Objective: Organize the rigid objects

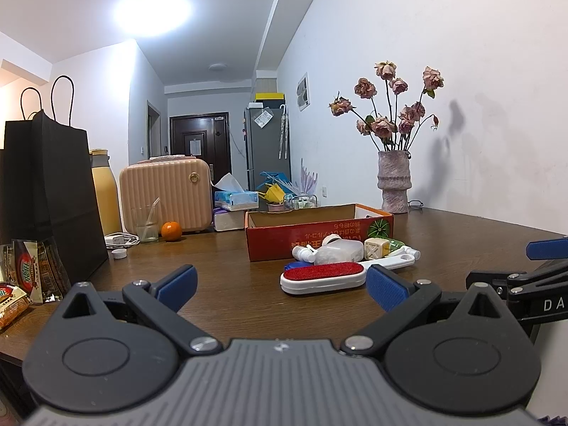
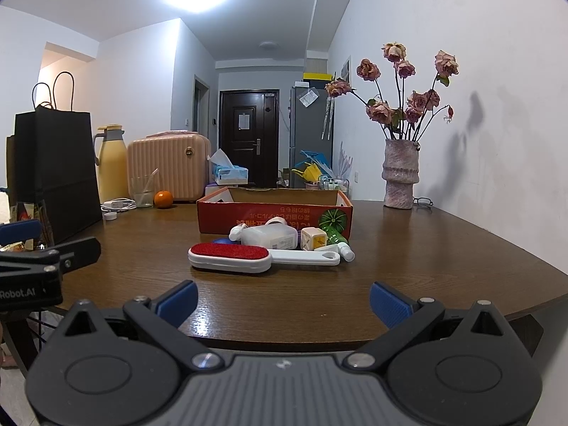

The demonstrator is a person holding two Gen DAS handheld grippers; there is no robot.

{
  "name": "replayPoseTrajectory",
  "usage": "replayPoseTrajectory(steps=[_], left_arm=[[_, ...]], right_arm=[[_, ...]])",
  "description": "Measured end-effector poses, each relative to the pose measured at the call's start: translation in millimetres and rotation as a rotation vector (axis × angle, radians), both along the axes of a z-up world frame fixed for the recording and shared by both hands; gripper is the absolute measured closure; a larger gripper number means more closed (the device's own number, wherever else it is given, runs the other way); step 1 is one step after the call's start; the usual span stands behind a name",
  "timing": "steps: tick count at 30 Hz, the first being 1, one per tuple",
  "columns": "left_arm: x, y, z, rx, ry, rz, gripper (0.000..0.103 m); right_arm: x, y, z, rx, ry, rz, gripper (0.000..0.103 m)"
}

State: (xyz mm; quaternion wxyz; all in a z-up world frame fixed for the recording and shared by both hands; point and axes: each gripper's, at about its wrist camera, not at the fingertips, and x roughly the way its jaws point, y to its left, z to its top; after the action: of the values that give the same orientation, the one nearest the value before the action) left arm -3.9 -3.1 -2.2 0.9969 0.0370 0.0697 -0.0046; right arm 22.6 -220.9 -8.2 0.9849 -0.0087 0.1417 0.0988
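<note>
A white lint brush with a red pad (image 1: 323,277) (image 2: 230,255) lies on the brown table (image 1: 220,259) (image 2: 408,248), in front of an open red cardboard box (image 1: 312,234) (image 2: 273,213). Between brush and box sits a cluster: a clear plastic bottle (image 1: 337,252) (image 2: 269,237), a small cream cube (image 1: 375,248) (image 2: 313,239), a white spray bottle (image 1: 303,252) and a green tube (image 2: 335,236). My left gripper (image 1: 282,287) is open, just short of the brush. My right gripper (image 2: 282,301) is open near the table's front edge, holding nothing.
A black paper bag (image 1: 49,195) (image 2: 53,170), snack packets (image 1: 21,284), yellow thermos (image 2: 112,163), pink case (image 1: 165,198), a glass (image 1: 145,223), an orange (image 1: 171,230) and tissue box (image 1: 236,198) crowd the left and back. A vase of dried roses (image 1: 394,184) (image 2: 401,177) stands at the back right.
</note>
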Motion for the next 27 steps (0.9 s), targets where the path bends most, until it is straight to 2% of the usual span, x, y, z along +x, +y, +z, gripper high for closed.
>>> replayPoseTrajectory(steps=[22, 27], left_arm=[[0.6, 1.2, -1.5, -0.003, 0.014, 0.001, 0.0], [15.7, 3.7, 0.1, 0.007, 0.014, -0.003, 0.0]], right_arm=[[-0.1, -2.3, -2.0, 0.005, 0.005, -0.002, 0.0], [6.4, -6.9, -5.9, 0.011, 0.008, -0.02, 0.0]])
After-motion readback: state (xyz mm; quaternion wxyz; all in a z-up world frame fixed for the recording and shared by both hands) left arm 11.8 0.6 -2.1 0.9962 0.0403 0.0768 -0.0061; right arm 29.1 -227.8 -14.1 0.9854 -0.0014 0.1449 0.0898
